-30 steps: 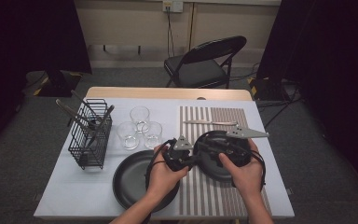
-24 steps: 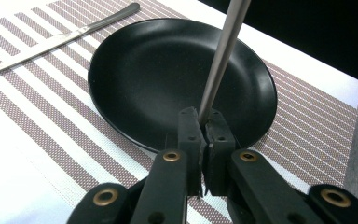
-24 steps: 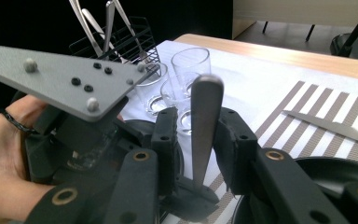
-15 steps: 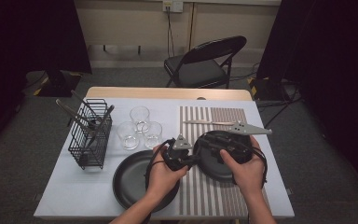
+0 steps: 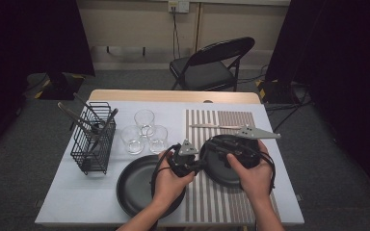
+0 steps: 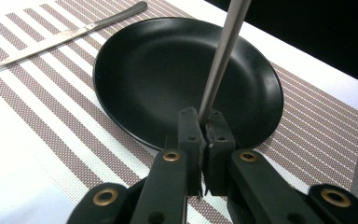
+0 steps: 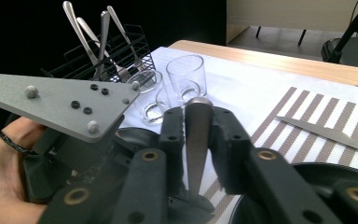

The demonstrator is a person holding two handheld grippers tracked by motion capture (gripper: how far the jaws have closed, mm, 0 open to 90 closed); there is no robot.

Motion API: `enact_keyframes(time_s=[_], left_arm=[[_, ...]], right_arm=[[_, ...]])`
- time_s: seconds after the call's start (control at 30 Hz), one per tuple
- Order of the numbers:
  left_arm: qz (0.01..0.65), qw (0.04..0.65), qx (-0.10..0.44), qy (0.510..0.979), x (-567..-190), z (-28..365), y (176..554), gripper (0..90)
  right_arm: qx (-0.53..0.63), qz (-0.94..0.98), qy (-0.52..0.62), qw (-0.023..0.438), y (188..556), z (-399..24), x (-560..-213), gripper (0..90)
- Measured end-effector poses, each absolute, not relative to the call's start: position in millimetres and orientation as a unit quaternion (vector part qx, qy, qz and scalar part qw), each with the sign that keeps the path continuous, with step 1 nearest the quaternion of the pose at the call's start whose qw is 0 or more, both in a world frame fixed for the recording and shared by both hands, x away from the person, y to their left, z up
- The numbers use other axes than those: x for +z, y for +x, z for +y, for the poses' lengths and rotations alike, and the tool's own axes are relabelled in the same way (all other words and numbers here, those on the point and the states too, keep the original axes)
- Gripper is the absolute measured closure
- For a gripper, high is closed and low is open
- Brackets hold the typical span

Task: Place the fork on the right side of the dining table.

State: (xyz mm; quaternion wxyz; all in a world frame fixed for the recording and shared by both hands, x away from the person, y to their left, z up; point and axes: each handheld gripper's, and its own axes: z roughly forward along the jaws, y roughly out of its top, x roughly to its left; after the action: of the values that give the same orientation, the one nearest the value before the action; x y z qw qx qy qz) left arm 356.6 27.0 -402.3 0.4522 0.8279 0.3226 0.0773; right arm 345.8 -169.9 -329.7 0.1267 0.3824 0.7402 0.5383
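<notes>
my left gripper (image 6: 204, 128) is clamped tight on the thin end of a metal utensil handle (image 6: 221, 56), which slants up and away over the black plate (image 6: 158, 70) on the striped placemat (image 6: 51, 107). what kind of utensil it is i cannot tell. my right gripper (image 7: 198, 116) has the wider rounded end of the same handle (image 7: 198, 140) between its jaws; they have just been closing in on it, and the pads sit against its sides now. so the piece is held at both ends, just above the near edge of that plate, with my two hands close together over the mat (image 5: 221, 202).

a table knife (image 6: 70, 32) lies on the placemat beyond the plate. a second black plate (image 5: 135, 185) sits to the left under my left hand (image 5: 168, 180). three clear glasses (image 7: 177, 81) stand near the wire cutlery basket (image 5: 94, 144), which holds more cutlery upright.
</notes>
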Motion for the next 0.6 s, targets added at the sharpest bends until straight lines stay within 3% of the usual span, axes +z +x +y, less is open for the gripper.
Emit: enact_keyframes(time_s=[0.33,0.6], left_arm=[[0.324,0.457,0.078,0.825,-401.9,28.4,356.6,86.5],[0.308,0.455,0.072,0.832,-398.3,32.6,355.8,69.8]], right_arm=[[0.539,0.743,0.377,0.128,348.2,-169.1,-329.2,78.3],[0.537,0.749,0.368,0.121,349.9,-171.9,-329.2,78.4]])
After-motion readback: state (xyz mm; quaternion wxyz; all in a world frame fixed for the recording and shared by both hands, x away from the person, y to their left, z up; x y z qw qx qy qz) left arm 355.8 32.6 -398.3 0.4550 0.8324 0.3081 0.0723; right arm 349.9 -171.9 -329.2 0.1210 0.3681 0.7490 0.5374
